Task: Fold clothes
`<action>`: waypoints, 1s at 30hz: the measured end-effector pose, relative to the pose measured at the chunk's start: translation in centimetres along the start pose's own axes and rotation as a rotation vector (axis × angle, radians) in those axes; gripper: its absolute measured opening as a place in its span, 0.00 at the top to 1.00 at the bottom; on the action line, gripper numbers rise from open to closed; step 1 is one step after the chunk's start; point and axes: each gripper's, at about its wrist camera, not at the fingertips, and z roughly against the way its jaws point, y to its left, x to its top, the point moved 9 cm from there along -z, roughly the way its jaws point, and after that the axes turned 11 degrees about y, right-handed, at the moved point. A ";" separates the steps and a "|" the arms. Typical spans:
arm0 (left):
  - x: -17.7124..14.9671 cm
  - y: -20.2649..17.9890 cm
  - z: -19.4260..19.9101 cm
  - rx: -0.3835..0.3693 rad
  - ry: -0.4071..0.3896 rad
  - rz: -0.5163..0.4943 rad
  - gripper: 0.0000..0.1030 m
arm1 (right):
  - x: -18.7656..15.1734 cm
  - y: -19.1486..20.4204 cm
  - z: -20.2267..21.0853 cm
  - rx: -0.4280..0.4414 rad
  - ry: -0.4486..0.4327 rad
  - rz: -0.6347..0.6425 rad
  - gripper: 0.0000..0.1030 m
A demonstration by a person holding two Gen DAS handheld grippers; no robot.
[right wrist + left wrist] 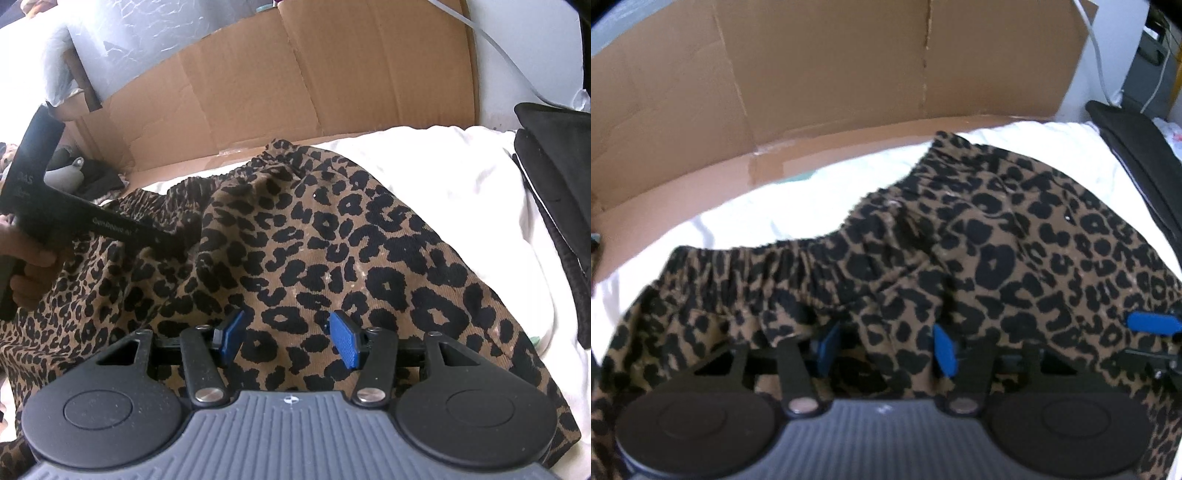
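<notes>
Both the left gripper (884, 349) and right gripper (288, 338) are hovering wide-spread and holding nothing over the rumpled leopard-print skirt (332, 243) lying on the white sheet (461, 177), its elastic waistband (746, 262) running toward the frame's upper right.

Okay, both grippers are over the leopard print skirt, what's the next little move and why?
Probably close the left gripper on the fabric bunched between its open fingers, just below the elastic waistband. The leopard print skirt lies rumpled on the white sheet, and the right gripper is also open, holding nothing, so a grip must come before any fold.
</notes>
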 end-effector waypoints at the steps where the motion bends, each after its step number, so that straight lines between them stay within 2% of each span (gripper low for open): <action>1: 0.0 0.3 0.1 0.007 -0.001 0.008 0.48 | 0.0 -0.1 0.0 0.004 0.002 -0.005 0.44; 7: -0.1 1.0 0.7 0.004 0.018 0.075 0.48 | -0.2 -0.8 0.1 -0.001 0.014 -0.016 0.44; 12: 0.7 0.8 3.5 -0.043 -0.063 0.074 0.49 | 0.1 -1.0 0.3 0.005 0.000 -0.027 0.44; 14: 1.3 1.0 4.0 -0.062 -0.090 0.084 0.59 | 0.2 -1.1 0.4 0.007 -0.005 -0.031 0.44; 15: 1.6 0.9 3.9 -0.074 -0.095 0.084 0.73 | 0.2 -1.1 0.5 0.008 -0.008 -0.034 0.44; 16: 1.9 0.8 3.8 -0.086 -0.099 0.083 0.83 | 0.2 -1.2 0.5 0.009 -0.011 -0.036 0.44; 19: 2.5 0.3 3.1 -0.105 -0.094 0.075 0.89 | 0.4 -1.3 0.6 0.013 -0.019 -0.043 0.44; 25: 3.5 -1.5 3.5 -0.200 -0.145 0.070 0.92 | 0.5 -1.5 0.8 0.020 -0.032 -0.051 0.44; 28: 3.7 -2.0 2.1 -0.138 -0.101 0.030 0.91 | 0.5 -1.7 0.8 0.026 -0.035 -0.057 0.44; 30: 3.4 -1.6 0.6 -0.105 -0.061 0.026 0.94 | 0.4 -1.7 0.7 0.029 -0.034 -0.060 0.44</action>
